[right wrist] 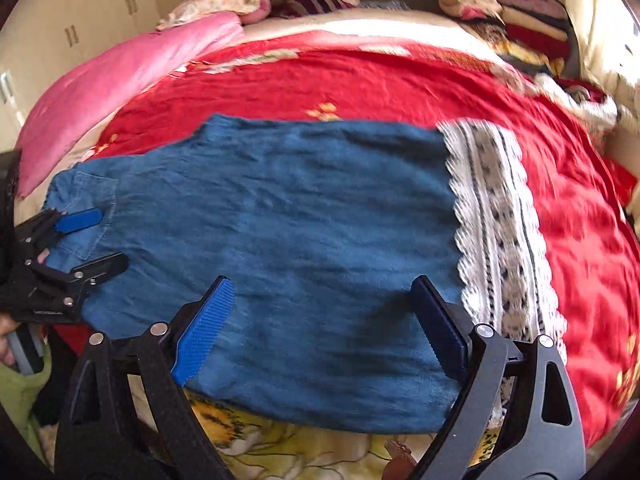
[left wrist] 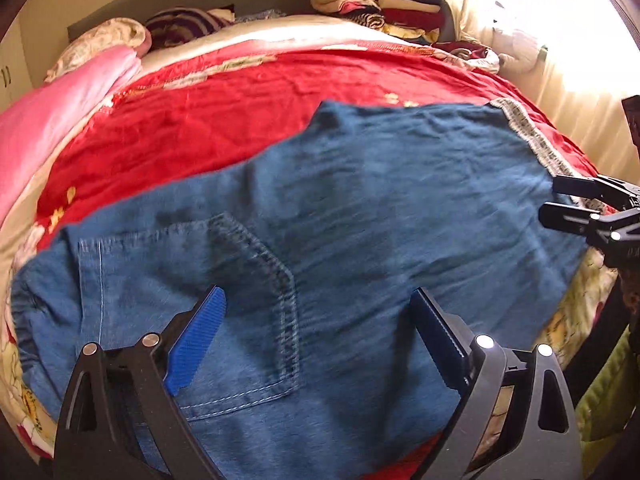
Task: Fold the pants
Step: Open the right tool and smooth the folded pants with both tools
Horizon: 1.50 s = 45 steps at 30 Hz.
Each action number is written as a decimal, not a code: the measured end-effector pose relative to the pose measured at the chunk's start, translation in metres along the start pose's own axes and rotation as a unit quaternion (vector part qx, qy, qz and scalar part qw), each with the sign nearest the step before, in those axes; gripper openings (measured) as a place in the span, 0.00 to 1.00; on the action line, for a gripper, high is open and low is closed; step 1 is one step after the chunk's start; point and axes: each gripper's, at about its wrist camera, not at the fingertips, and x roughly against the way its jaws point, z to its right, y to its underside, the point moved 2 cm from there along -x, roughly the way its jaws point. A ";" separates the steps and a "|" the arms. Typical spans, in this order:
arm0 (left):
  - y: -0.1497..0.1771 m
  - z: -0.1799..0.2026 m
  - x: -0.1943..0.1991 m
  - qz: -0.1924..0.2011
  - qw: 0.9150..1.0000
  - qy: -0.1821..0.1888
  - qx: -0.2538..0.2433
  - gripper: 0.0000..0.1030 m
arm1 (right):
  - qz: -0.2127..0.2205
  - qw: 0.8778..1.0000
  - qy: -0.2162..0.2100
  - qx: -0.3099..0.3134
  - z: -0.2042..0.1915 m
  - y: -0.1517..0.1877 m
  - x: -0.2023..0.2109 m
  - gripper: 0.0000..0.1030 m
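Denim pants [right wrist: 280, 220] spread flat on a red bedspread [right wrist: 360, 84], near the bed's front edge, long axis running across the bed from side to side. Waist end with a stitched back pocket [left wrist: 240, 300] toward the left; lace-trimmed cuff [right wrist: 496, 232], white with dark pattern, toward the right. Front edge of the denim lying just over the bedspread's yellow floral border [right wrist: 256, 440], close to the drop-off. Wide bare stretch of red cloth beyond the far edge of the pants, up to a pink quilt [right wrist: 120, 88] at far left and pillows [right wrist: 224, 0] at the head. Stack of folded clothes [left wrist: 380, 4] in the far right corner, well apart from the pants. Bright curtain [left wrist: 560, 40] along the right side; cupboard doors [right wrist: 72, 36] on the left wall.

Left gripper [left wrist: 316, 332] over the pocket area, blue pads [left wrist: 200, 336] spread wide, nothing pinched between them; contact with the denim underneath not clear. Right gripper [right wrist: 324, 324] over the leg portion just left of the lace, spread equally wide, released, only flat denim showing in the gap. Each gripper also visible at the edge of the other's view: left at the waist end, right at the cuff end, both with fingers apart.
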 end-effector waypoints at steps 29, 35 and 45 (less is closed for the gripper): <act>-0.028 0.007 0.069 0.072 0.997 0.016 0.020 0.90 | 0.105 0.989 0.007 -0.107 0.071 0.013 0.104 0.90; -0.047 0.030 0.071 0.079 0.997 0.021 -0.006 0.96 | 0.119 0.985 0.012 -0.122 0.083 0.016 0.114 0.91; -0.084 0.071 0.061 0.081 0.995 0.033 -0.054 0.96 | 0.113 0.983 0.010 -0.145 0.097 0.025 0.108 0.91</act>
